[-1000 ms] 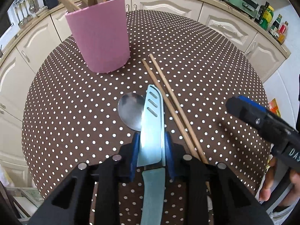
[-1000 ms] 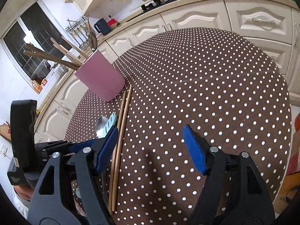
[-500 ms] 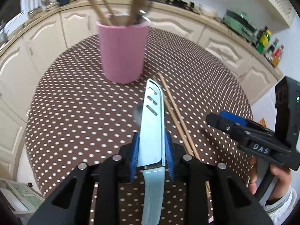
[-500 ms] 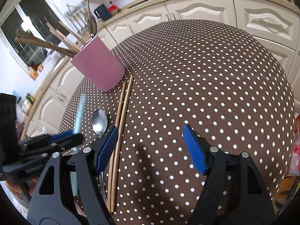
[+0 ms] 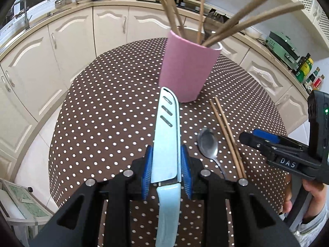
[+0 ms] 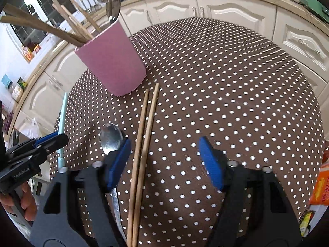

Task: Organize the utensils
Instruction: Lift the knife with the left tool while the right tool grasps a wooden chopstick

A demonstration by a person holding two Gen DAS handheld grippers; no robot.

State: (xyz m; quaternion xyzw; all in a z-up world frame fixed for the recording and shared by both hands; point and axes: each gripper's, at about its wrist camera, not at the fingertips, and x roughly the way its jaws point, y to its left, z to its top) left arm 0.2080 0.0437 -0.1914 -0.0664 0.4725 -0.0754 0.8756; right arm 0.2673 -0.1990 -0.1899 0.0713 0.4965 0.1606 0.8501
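Kitchen setting, cream cabinets point(image 5: 67, 47) curving behind a round table point(image 5: 107, 107) covered in brown cloth with white polka dots. Readable text: "DAS" in white on the right gripper point(image 5: 265, 142) body as seen from the left wrist view; small print on the left gripper point(image 6: 51, 142) body in the right wrist view looks like "GenRobot.AI", partly blurred. Orange packet point(image 6: 320, 187) at the right edge carries red print, not legible.

Counts: one pink holder point(image 5: 188, 68) standing on the table, several wooden utensils sticking out of it plus one metal spoon bowl visible at its rim in the right wrist view. One knife point(image 5: 166, 144), light blue handle, pale blade with three slots. One metal spoon point(image 6: 111, 139) lying on the table. Two wooden chopsticks point(image 6: 144, 138) lying side by side, just beside the spoon, tips near the holder base.

Left gripper jaws clenched on the knife blade near the handle, blade pointing toward the holder, held above the table. Right gripper jaws spread wide apart, nothing between the pads; chopsticks lie below the gap, toward the left pad, spoon handle running under that pad.
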